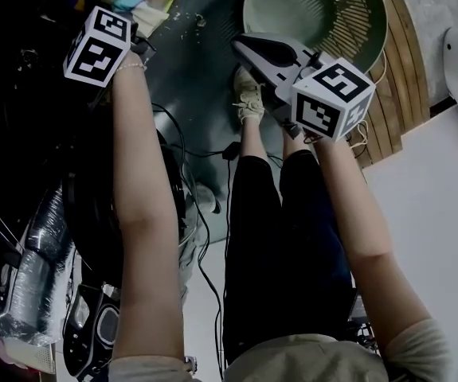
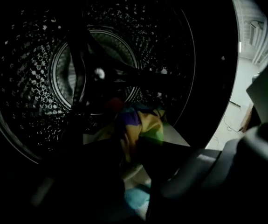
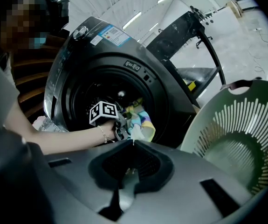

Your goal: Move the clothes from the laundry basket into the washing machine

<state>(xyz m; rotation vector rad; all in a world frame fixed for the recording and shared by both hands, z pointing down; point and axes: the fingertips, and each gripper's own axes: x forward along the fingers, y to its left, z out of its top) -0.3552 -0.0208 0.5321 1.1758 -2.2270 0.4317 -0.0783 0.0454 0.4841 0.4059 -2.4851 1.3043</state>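
Since the laundry basket point(image 3: 236, 139) looked empty, only the colourful cloth point(image 2: 140, 122) pinched by the left gripper point(image 2: 131, 148) inside the drum point(image 2: 31, 78) remained; the right gripper point(image 3: 133, 143) was closed, empty.

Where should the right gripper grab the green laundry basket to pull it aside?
Take the laundry basket by its rim at the handle cut-out, topmost in the right gripper view. Come over the edge, one jaw inside the wall and one outside: the rim is thin and the slot gives a lip. The right gripper is shut, so open it first.
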